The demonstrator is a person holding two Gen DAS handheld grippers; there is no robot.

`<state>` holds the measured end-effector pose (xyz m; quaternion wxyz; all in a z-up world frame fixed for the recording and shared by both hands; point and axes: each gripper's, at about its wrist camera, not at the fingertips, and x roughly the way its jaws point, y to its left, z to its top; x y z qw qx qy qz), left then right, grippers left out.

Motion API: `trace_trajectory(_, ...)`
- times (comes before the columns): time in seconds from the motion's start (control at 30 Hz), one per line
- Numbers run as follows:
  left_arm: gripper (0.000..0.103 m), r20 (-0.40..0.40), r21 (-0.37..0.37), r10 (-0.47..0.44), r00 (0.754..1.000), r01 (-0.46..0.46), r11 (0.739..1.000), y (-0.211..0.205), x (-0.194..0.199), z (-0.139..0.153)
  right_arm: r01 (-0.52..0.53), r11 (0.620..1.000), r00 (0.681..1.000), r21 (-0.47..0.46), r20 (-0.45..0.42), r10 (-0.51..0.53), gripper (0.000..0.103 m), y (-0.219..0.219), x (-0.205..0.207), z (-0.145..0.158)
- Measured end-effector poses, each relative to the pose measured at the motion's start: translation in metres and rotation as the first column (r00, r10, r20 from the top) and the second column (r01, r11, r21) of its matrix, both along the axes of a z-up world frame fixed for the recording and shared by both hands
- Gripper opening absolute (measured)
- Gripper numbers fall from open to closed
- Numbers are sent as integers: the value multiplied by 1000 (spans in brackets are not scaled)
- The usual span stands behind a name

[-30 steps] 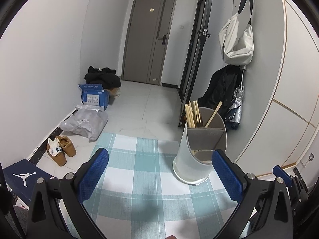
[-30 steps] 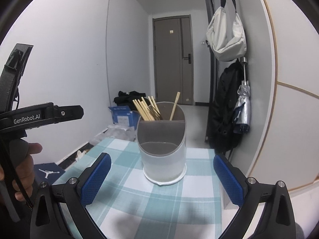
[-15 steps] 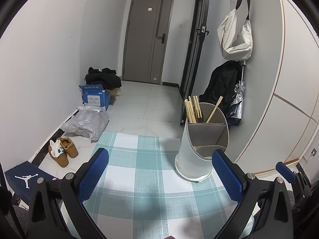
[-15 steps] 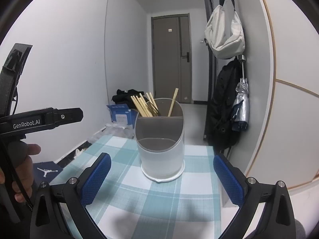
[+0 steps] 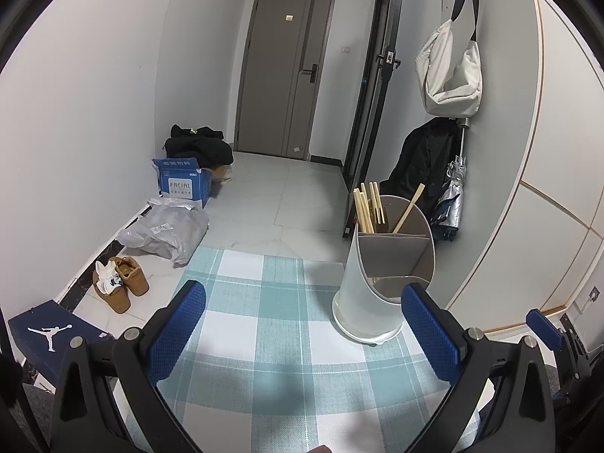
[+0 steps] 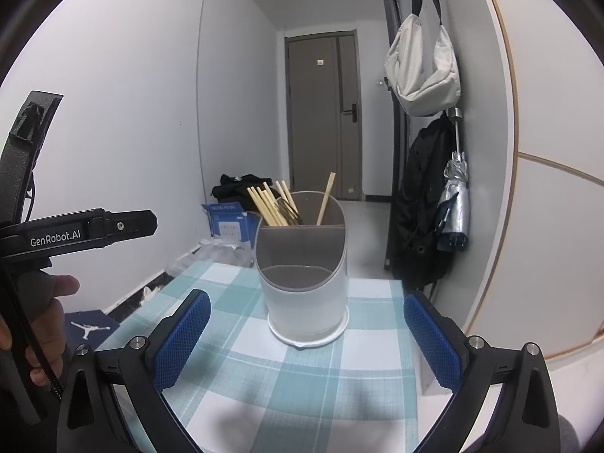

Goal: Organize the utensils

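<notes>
While both grippers gape empty, only the right wrist view shows the left hand [image 6: 41, 324] beside the holder [image 6: 305, 283].

Utensil holder [image 6: 305, 290] upright on the tabletop [image 6: 302, 389], near its far edge. Chopsticks [image 6: 273, 205] in the holder's rear compartments — several at rear left, one at rear right. Beyond the tabletop, on the floor at left — shoes [image 5: 119, 287], boxes.
</notes>
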<state>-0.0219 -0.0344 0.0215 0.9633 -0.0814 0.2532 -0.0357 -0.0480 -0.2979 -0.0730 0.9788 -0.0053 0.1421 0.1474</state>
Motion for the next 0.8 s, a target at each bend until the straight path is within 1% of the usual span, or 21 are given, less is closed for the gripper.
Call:
trace_trajectory(0.27,102,-11,4,-11,1000,11,1000,-1,1,-1,4,1000,1000,4,-1,-4,103,-2,0,0)
trace_trajectory(0.5,102,5,5,2,1000,-2,1000,-1,-1,1,0,1000,1000,1,1,0,103,-1,0,0)
trace_trajectory(0.63,102,14,-18,5,1000,-5,1000,2,-3,2,-1,1000,1000,0,-3,1,103,0,0,-1)
trace_trajectory(0.8,102,24,-21,15,1000,-14,1000,2,-3,3,-6,1000,1000,1,-1,6,103,0,0,-1)
